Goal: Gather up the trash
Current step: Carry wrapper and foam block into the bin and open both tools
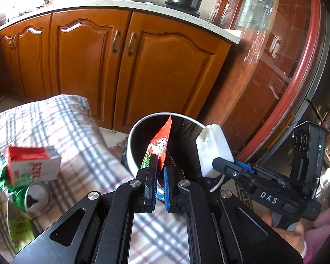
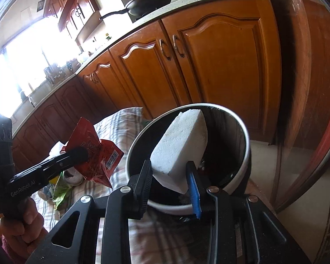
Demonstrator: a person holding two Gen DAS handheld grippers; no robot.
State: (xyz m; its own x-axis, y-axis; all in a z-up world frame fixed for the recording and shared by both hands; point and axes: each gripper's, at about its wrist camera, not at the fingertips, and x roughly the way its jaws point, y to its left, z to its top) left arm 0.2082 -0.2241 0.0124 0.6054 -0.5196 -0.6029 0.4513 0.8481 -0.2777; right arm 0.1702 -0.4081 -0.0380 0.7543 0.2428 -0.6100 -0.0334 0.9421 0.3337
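A round trash bin (image 1: 138, 129) with a black liner and white rim stands on the floor beside the table; it also shows in the right wrist view (image 2: 242, 132). My left gripper (image 1: 158, 165) is shut on a red snack wrapper (image 1: 162, 138) held over the bin's near rim; the wrapper also shows in the right wrist view (image 2: 92, 151). My right gripper (image 2: 170, 171) is shut on a white foam block (image 2: 182, 145) above the bin's opening; the block also shows in the left wrist view (image 1: 213, 149).
A table with a plaid cloth (image 1: 61, 121) carries a red and white carton (image 1: 33, 165), a can (image 1: 36, 198) and green wrappers (image 1: 2, 176). Wooden cabinets (image 1: 121, 66) stand behind. A glass door with a red frame (image 1: 297, 77) is at the right.
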